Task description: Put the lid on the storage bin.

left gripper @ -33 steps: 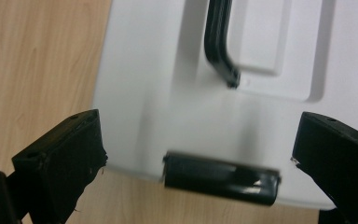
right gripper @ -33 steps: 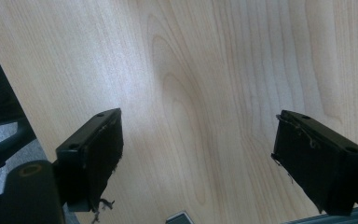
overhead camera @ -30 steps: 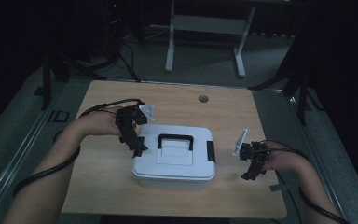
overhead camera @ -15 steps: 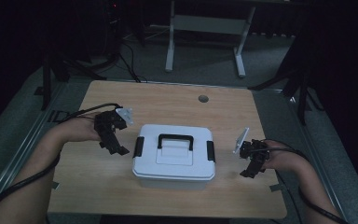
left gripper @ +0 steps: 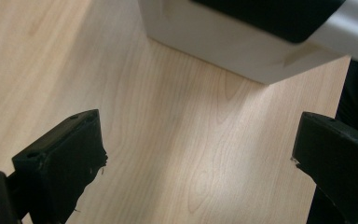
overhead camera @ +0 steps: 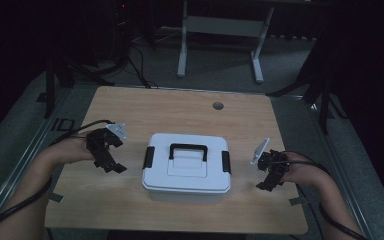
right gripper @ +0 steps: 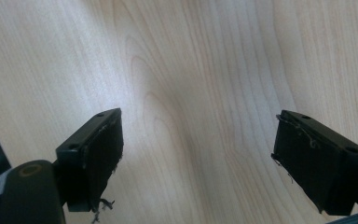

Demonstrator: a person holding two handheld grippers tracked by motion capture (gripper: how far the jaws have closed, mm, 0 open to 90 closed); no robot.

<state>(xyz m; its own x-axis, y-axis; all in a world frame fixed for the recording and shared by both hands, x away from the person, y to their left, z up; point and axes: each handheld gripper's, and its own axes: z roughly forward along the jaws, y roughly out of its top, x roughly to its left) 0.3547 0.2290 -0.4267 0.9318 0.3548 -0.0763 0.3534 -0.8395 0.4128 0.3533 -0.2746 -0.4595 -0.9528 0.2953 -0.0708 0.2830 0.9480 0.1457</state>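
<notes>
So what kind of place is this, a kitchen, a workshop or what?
Most likely a lab or workshop, dimly lit. A bare wooden table holds just a white lidded box; behind it stand a white desk frame and loose cables on a grey floor.

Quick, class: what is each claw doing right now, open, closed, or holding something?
Left claw: open, holding nothing, apart from the white box.
Right claw: open, holding nothing, over bare table.
</notes>
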